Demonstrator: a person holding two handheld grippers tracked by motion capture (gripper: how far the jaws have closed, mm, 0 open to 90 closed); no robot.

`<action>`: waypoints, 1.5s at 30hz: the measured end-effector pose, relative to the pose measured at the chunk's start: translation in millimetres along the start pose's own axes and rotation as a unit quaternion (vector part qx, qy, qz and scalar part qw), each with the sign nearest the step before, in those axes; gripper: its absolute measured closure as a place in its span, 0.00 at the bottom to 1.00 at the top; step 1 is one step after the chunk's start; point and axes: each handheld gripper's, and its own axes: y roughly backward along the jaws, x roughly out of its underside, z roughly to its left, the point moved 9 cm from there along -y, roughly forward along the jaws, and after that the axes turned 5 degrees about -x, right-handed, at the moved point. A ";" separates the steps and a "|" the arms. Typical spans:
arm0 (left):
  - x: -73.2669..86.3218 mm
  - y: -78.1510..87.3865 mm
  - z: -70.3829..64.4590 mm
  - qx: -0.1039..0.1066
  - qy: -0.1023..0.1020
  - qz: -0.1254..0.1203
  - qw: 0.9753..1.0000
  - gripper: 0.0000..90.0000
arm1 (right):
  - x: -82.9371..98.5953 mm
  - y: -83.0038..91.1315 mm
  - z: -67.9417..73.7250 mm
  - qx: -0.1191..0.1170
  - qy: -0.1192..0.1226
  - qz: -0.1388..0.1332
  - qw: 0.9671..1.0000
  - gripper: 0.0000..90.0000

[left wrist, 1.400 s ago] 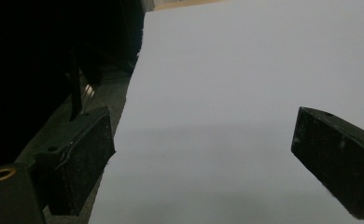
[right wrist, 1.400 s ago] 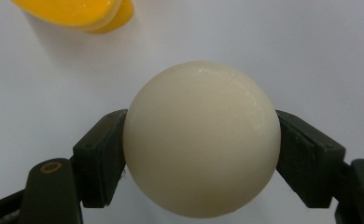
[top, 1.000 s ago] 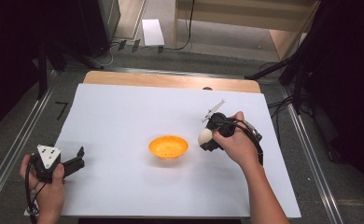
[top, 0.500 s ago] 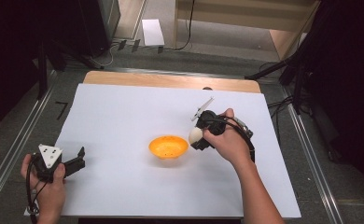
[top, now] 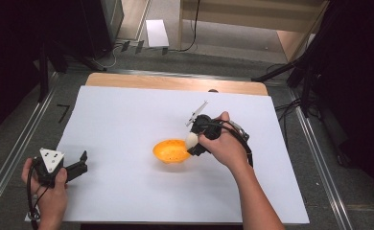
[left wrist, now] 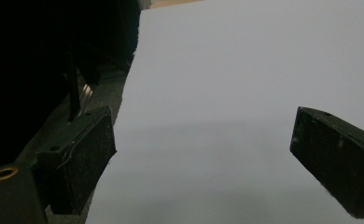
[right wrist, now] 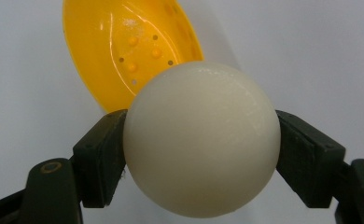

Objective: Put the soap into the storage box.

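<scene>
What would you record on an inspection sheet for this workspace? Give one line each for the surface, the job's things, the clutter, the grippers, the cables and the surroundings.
Surface: white sheet laid over a wooden table; it looks clean.
Job's things: white ball clamped between the jaws at the rim of the orange bowl, which has small holes in its base.
Clutter: nothing seen on the sheet.
Grippers: right gripper shut on the ball beside the bowl; left gripper open, holding nothing, near the sheet's left front corner.
Cables: black cable loops over the right hand; others lie on the floor beyond the table.
Surroundings: dark stands, metal rails along both sides, a white sheet of paper on the floor.
</scene>
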 end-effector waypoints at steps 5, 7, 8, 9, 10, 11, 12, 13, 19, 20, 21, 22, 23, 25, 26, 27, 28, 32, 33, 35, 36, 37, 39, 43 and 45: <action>0.0 0.1 0.0 0.002 0.001 0.000 1.000 0.08 | -5.0 -4.0 3.1 -0.005 0.006 0.003 1.000 0.28; 0.1 -0.1 -0.2 0.002 0.001 0.000 1.000 0.08 | -6.0 -4.7 3.4 -0.005 0.006 0.004 1.000 0.28; 0.0 -0.3 -0.2 0.002 0.001 0.000 1.000 0.08 | -6.7 -5.4 4.1 -0.006 0.007 0.005 1.000 0.28; 0.0 -0.4 -0.1 0.002 0.001 0.000 1.000 0.08 | -7.8 -6.1 4.8 -0.007 0.008 0.005 1.000 0.28; 0.1 -0.4 0.0 0.002 0.001 0.001 1.000 0.08 | -8.7 -6.6 5.1 -0.006 0.011 0.007 1.000 0.28; 0.1 -0.3 0.0 0.002 0.001 0.001 1.000 0.08 | -9.9 -7.4 6.1 -0.006 0.011 0.006 1.000 0.28; 0.1 -0.3 0.1 0.002 0.002 0.001 1.000 0.08 | -11.6 -9.6 8.4 -0.009 0.012 0.009 1.000 0.28; 0.1 -0.3 0.1 0.002 0.002 0.001 1.000 0.08 | -11.6 -9.6 8.4 -0.009 0.012 0.009 1.000 0.28; -0.1 -0.3 0.5 0.003 0.003 0.000 1.000 0.08 | -17.9 -12.5 12.2 -0.008 0.022 0.010 1.000 0.28; -0.1 -0.2 0.4 0.004 0.004 0.000 1.000 0.08 | -19.0 -13.0 13.2 -0.009 0.022 0.010 1.000 0.28; -0.1 -0.2 0.4 0.004 0.004 0.000 1.000 0.08 | -19.8 -13.3 14.1 -0.009 0.021 0.011 1.000 0.28; -0.1 -0.3 0.4 0.004 0.003 0.000 1.000 0.08 | -20.7 -13.9 15.1 -0.009 0.023 0.011 1.000 0.28; 0.0 -0.3 0.4 0.003 0.003 0.001 1.000 0.08 | -22.3 -15.3 16.2 -0.009 0.024 0.011 1.000 0.28; 0.1 -0.3 0.2 0.003 0.003 0.002 1.000 0.08 | -23.1 -17.0 16.6 -0.009 0.029 0.013 0.999 0.28; 0.2 -0.3 0.2 0.003 0.002 0.002 1.000 0.08 | -23.6 -17.2 16.9 -0.009 0.027 0.012 1.000 0.28; 0.2 -0.3 0.2 0.003 0.002 0.002 1.000 0.08 | -23.6 -17.2 16.9 -0.009 0.027 0.012 1.000 0.28; 0.2 -0.3 0.2 0.002 0.002 0.003 1.000 0.08 | -24.3 -17.4 16.7 -0.010 0.028 0.011 1.000 0.28; 0.1 -0.3 0.1 0.003 0.002 0.002 1.000 0.08 | -25.3 -17.4 17.5 -0.009 0.030 0.011 0.999 0.28; 0.2 -0.3 0.1 0.003 0.002 0.002 1.000 0.08 | -25.7 -17.3 18.4 -0.011 0.029 0.010 0.999 0.28; 0.2 -0.6 -0.1 0.003 0.001 0.002 1.000 0.08 | -26.0 -16.8 19.2 -0.010 0.029 0.010 0.999 0.28; 0.2 -0.7 -0.2 0.003 0.001 0.002 1.000 0.08 | -26.8 -16.9 19.7 -0.011 0.032 0.008 0.999 0.28; 0.2 -0.8 -0.2 0.003 0.001 0.002 1.000 0.08 | -27.3 -16.9 20.1 -0.010 0.033 0.008 0.999 0.28; 0.3 -0.7 -0.1 0.003 0.001 0.003 1.000 0.08 | -28.3 -17.7 20.9 -0.009 0.037 0.009 0.999 0.28; 0.3 -1.0 -0.1 0.003 0.001 0.004 1.000 0.08 | -31.8 -21.0 26.5 -0.017 0.040 0.008 0.999 0.28; 0.3 -1.0 -0.3 0.003 0.001 0.004 1.000 0.08 | -33.3 -23.1 27.2 -0.016 0.046 0.011 0.999 0.28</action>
